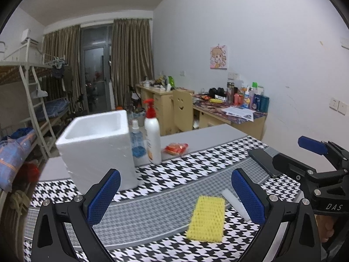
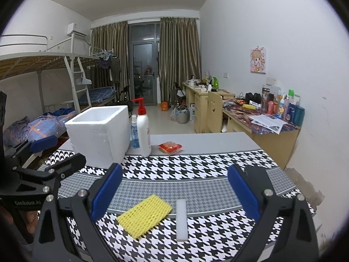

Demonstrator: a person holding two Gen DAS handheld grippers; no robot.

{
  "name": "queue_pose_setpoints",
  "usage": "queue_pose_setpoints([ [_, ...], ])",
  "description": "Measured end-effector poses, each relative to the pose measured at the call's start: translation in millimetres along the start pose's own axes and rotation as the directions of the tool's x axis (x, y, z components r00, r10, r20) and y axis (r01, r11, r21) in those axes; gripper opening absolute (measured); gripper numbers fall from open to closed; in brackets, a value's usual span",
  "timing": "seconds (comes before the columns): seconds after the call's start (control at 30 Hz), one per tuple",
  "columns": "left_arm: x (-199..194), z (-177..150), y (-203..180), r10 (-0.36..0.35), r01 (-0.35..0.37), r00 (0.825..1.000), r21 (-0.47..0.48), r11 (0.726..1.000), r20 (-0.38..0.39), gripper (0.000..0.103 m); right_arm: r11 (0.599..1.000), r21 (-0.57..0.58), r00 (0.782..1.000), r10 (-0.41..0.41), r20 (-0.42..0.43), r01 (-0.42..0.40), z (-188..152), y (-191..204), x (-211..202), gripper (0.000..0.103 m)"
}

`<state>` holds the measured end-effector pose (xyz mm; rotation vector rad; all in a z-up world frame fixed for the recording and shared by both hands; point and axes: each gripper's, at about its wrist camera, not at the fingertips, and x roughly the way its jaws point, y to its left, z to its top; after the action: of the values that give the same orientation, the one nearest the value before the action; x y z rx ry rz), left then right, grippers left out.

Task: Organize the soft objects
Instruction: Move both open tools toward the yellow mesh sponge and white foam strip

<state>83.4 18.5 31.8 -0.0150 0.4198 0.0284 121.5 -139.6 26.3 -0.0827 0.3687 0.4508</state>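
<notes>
A yellow foam net pad (image 1: 207, 218) lies flat on the houndstooth cloth, between the blue pads of my left gripper (image 1: 174, 196), nearer its right finger. It also shows in the right wrist view (image 2: 144, 215). A white foam strip (image 2: 181, 219) lies just right of the pad; in the left wrist view the strip (image 1: 235, 204) is partly hidden by a finger. A white foam box (image 1: 98, 146) stands open-topped at the back left, also seen in the right wrist view (image 2: 100, 132). My right gripper (image 2: 174, 193) is open and empty above both pieces. My left gripper is open and empty.
A white pump bottle (image 2: 144, 131), a small blue spray bottle (image 2: 134, 134) and a red packet (image 2: 170, 147) stand behind the cloth. A black phone (image 1: 265, 160) lies at the right. The table's far edge (image 2: 196, 134) faces desks and a bunk bed.
</notes>
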Motion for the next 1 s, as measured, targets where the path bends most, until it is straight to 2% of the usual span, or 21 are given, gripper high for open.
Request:
queue_pose_setpoints([
  [0.2, 12, -9, -10, -0.018, 0.019, 0.999, 0.015, 1.0, -0.038, 0.102, 1.0, 0.016, 1.0, -0.018, -0.021, 0.019, -7, -8, 2, 0.099],
  [1.0, 48, -37, -24, -0.014, 0.018, 0.99, 0.025, 1.0, -0.141, 0.102, 0.997, 0.047, 0.991, -0.057, -0.117, 0.063, -37, -24, 21, 0.099],
])
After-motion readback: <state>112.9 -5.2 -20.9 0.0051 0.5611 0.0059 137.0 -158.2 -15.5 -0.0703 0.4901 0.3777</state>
